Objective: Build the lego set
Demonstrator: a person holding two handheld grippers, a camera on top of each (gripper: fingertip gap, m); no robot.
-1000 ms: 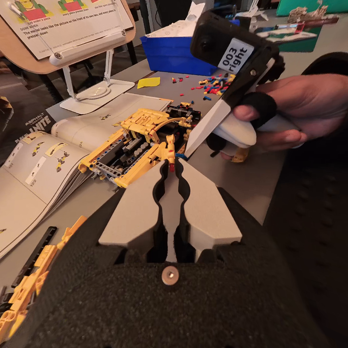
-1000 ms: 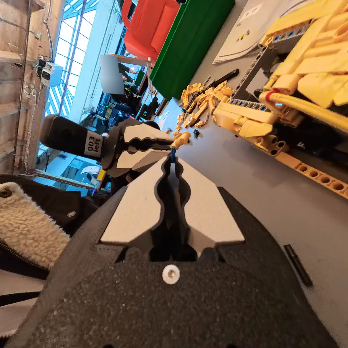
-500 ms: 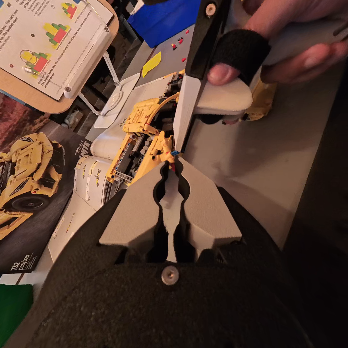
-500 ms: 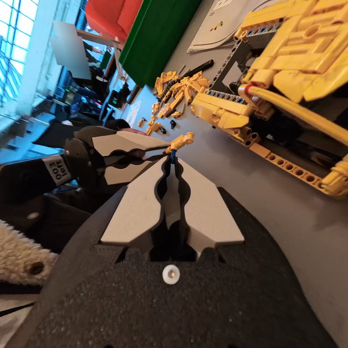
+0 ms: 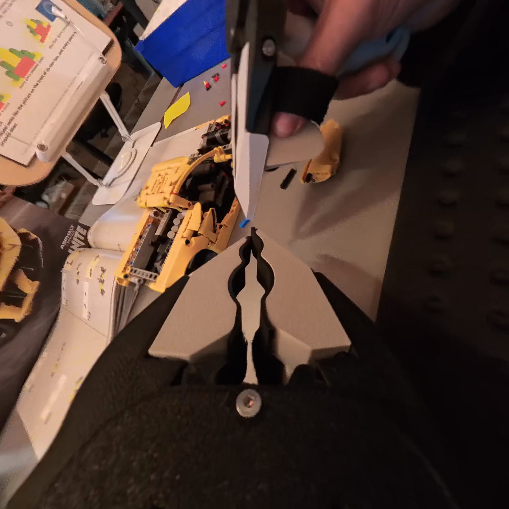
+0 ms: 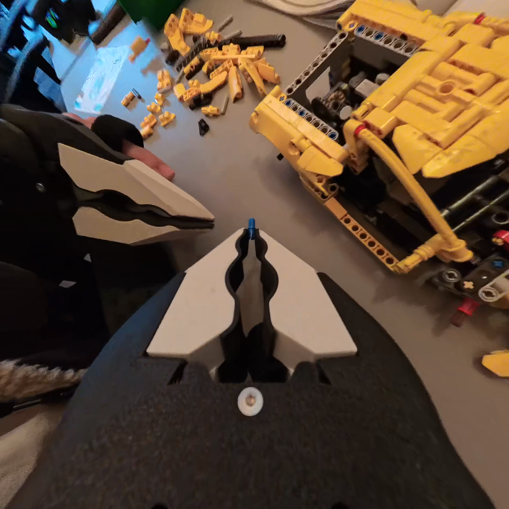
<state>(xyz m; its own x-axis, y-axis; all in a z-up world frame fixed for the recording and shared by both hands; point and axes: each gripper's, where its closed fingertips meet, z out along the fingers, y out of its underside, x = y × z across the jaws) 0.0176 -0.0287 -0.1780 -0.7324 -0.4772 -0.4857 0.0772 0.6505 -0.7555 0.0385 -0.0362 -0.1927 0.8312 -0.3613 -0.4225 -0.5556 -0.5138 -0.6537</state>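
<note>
A grey table (image 6: 225,170) carries the half-built yellow lego car (image 6: 407,115) at far right, with a heap of loose yellow pieces (image 6: 220,68) to its far left. The left gripper (image 6: 212,222) hovers near left, its jaws pressed together with nothing between them. The right gripper (image 6: 251,232) has its jaws clamped on a small blue pin (image 6: 251,227), held above the table, just beside the left gripper's tips.

Blue bin (image 5: 187,46), yellow note (image 5: 177,110)
</note>
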